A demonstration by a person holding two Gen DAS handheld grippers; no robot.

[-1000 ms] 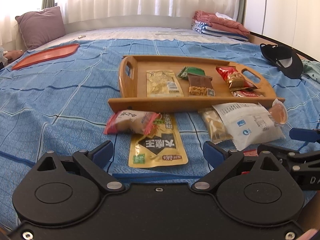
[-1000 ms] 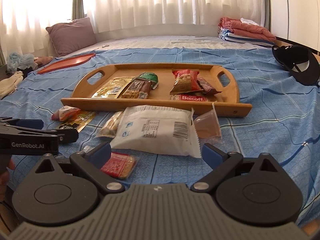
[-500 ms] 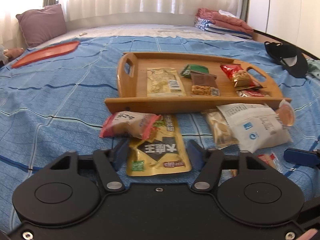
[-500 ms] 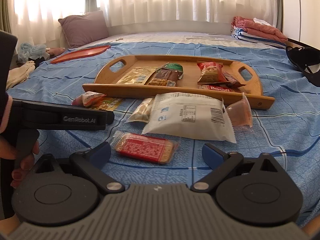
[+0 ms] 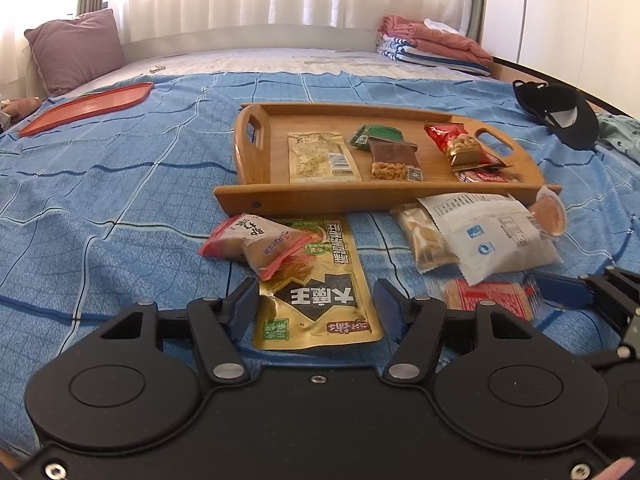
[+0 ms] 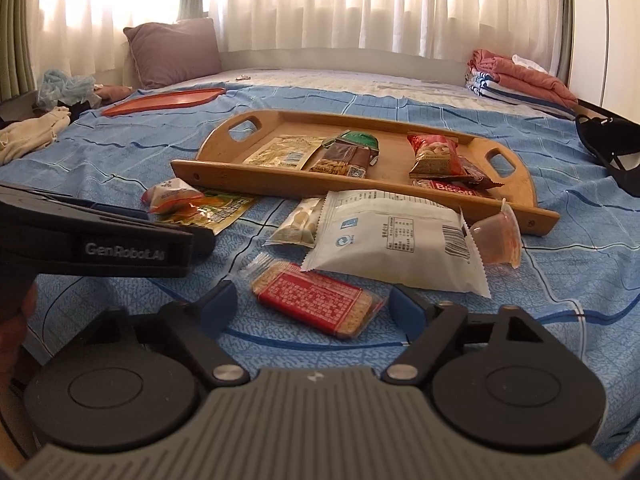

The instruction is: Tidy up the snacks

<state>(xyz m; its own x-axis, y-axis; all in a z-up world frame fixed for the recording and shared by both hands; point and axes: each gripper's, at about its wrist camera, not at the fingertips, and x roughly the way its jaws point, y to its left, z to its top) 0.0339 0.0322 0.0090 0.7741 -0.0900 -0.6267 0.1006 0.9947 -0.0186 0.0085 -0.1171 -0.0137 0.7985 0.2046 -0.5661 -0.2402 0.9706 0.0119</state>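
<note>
Here, left gripper (image 5: 316, 308) clamped the gold pouch (image 5: 320, 300) just before the wooden tray (image 5: 376, 196). Right gripper (image 6: 314, 306) jaws closing, apart either side of the red cracker pack (image 6: 316, 298), also before the tray.

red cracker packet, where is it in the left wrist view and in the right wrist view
Left wrist view: the red cracker packet lies low on the right, on the blue bedspread, below the white packet.
Right wrist view: it sits low in the middle, between the right gripper's closing jaws.
Shared landmark: the wooden tray beyond it.
</note>
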